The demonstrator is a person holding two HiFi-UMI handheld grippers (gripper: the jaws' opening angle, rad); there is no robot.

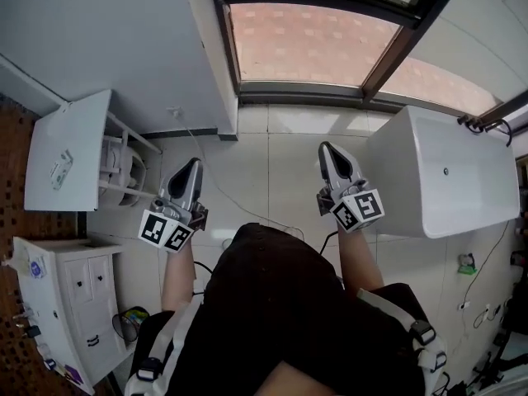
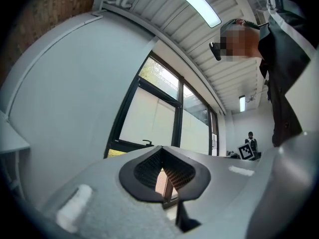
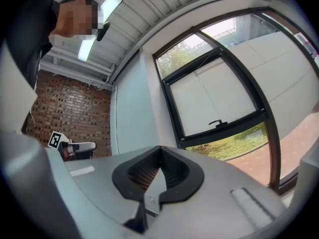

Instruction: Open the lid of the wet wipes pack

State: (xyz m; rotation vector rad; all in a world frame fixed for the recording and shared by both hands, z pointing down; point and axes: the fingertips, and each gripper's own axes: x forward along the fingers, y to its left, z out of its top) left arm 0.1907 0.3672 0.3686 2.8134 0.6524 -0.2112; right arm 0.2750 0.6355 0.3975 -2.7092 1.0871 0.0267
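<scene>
No wet wipes pack can be made out for certain in any view. A small pale flat object [image 1: 59, 169] lies on the white table at the left; I cannot tell what it is. My left gripper [image 1: 195, 165] is held in the air over the tiled floor, pointing toward the window, jaws shut and empty. My right gripper [image 1: 327, 148] hangs level beside it, also shut with nothing in it. In the left gripper view the closed jaws [image 2: 160, 149] face a window and a pale wall. The right gripper view shows its jaws [image 3: 159, 149] closed, facing the window frame.
A white table [image 1: 82, 130] with a stool under it stands at the left, a white drawer cabinet [image 1: 78, 320] below it. Another white table [image 1: 450, 180] is at the right. A large dark-framed window [image 1: 313, 44] lies ahead. Cables run across the floor tiles [image 1: 256, 180].
</scene>
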